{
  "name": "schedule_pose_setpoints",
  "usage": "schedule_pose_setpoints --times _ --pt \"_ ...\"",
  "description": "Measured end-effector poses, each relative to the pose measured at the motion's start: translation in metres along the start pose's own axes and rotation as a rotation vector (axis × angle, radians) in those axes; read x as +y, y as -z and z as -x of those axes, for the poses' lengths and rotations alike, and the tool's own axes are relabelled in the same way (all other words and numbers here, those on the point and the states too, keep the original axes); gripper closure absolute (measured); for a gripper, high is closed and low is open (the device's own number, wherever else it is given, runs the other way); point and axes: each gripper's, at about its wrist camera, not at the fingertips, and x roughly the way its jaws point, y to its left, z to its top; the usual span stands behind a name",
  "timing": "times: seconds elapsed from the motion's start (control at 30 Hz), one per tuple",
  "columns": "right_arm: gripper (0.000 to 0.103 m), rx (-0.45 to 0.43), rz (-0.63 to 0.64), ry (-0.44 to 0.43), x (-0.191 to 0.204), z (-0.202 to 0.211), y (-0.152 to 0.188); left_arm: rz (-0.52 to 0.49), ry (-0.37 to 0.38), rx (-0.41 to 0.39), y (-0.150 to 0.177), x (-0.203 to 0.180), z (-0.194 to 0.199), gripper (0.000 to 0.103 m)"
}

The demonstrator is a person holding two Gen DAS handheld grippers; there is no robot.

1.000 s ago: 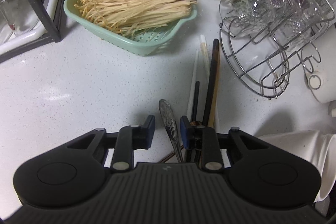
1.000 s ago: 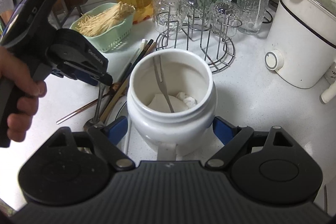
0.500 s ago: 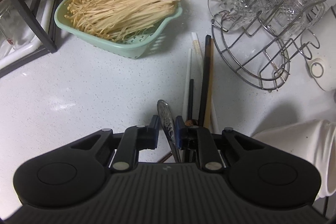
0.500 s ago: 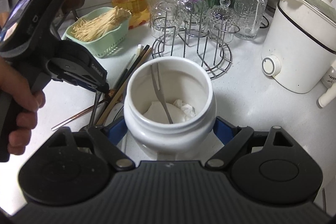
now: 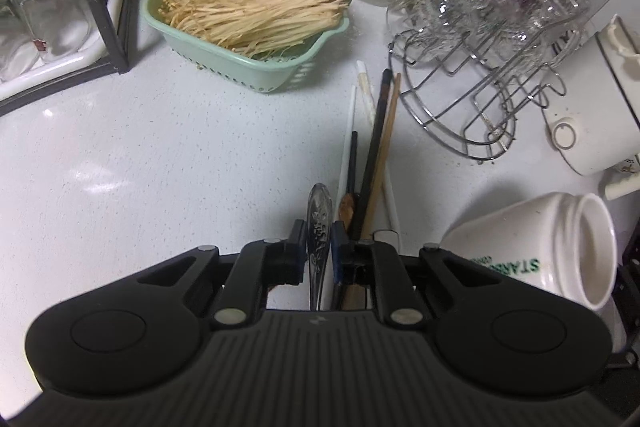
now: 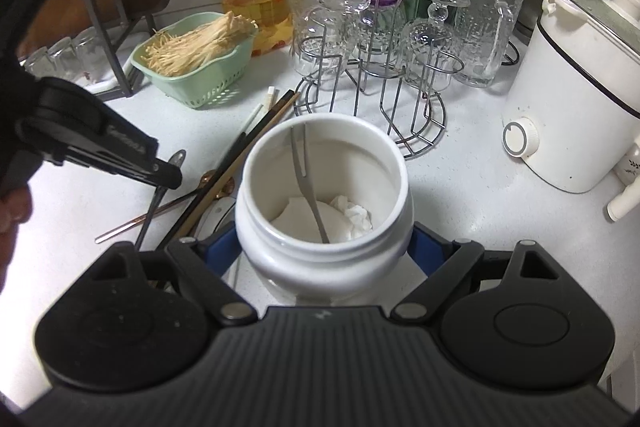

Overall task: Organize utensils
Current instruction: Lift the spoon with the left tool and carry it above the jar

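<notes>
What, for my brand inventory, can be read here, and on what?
"STARB", green, the rest hidden: white jar.
Smaller green print beside it: too blurred to read.
Raised lettering on the left gripper, whose jaws are closing on a metal handle: too blurred to read.

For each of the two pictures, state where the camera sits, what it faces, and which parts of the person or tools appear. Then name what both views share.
Left wrist: on the left claw, looking steeply down at the white counter; its jaws are closing on an embossed metal utensil handle.
Right wrist: on the right claw, around the white ceramic jar; the left claw and a hand show.
Shared: green basket of enoki mushrooms, wire glass rack, loose chopsticks.
</notes>
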Motion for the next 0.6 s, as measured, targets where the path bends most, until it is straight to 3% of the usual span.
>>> schedule_pose_setpoints --times 0.43,0.47,0.5,0.6 --pt "0.012 -0.055 0.076 -0.083 -0.009 0.0 0.006 -0.028 -0.009 -0.133 0.038 -0.03 0.067 0.089" --pt "0.012 -0.058 0.081 -0.088 -0.01 0.0 0.006 -0.038 -0.012 -0.145 0.042 -0.033 0.072 0.09" --pt "0.012 -0.062 0.086 -0.095 -0.01 0.0 0.006 -0.041 -0.011 -0.153 0.045 -0.036 0.077 0.101" --pt "0.012 -0.071 0.107 -0.113 -0.012 -0.002 0.006 -0.031 -0.003 -0.175 0.055 -0.04 0.088 0.102"
